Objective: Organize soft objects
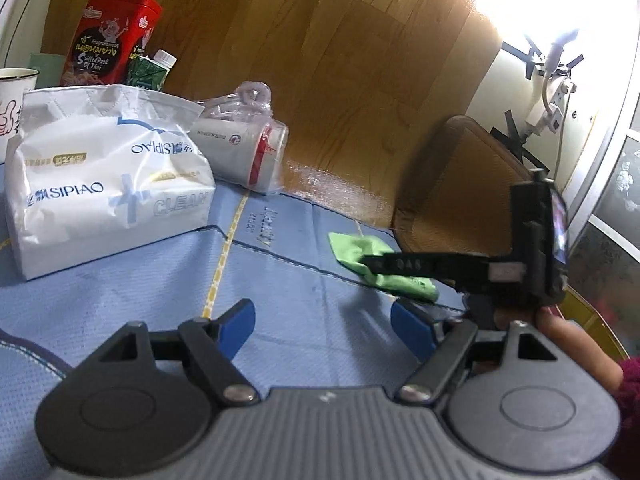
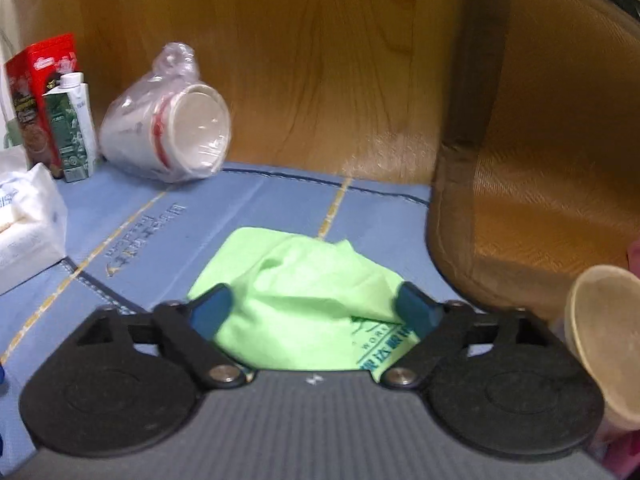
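A crumpled green cloth [image 2: 304, 296] lies on the blue mat [image 2: 168, 216] near the table's edge. My right gripper [image 2: 316, 308] is open, its blue-padded fingers spread on either side of the cloth, low over it. In the left wrist view the cloth [image 1: 360, 252] lies ahead to the right, partly behind the black body of the right gripper [image 1: 532, 248]. My left gripper [image 1: 324, 324] is open and empty above the mat [image 1: 280, 264]. A white SIPIAO tissue pack [image 1: 108, 184] stands at the left; its corner shows in the right wrist view [image 2: 28, 224].
A bagged stack of paper cups [image 2: 168, 128] lies on its side behind the cloth. A red snack box [image 1: 108, 40], a green carton [image 2: 74, 128] and a white mug [image 1: 16, 104] stand at the back left. A brown chair back [image 2: 532, 152] rises at the right, a paper cup [image 2: 604, 340] beside it.
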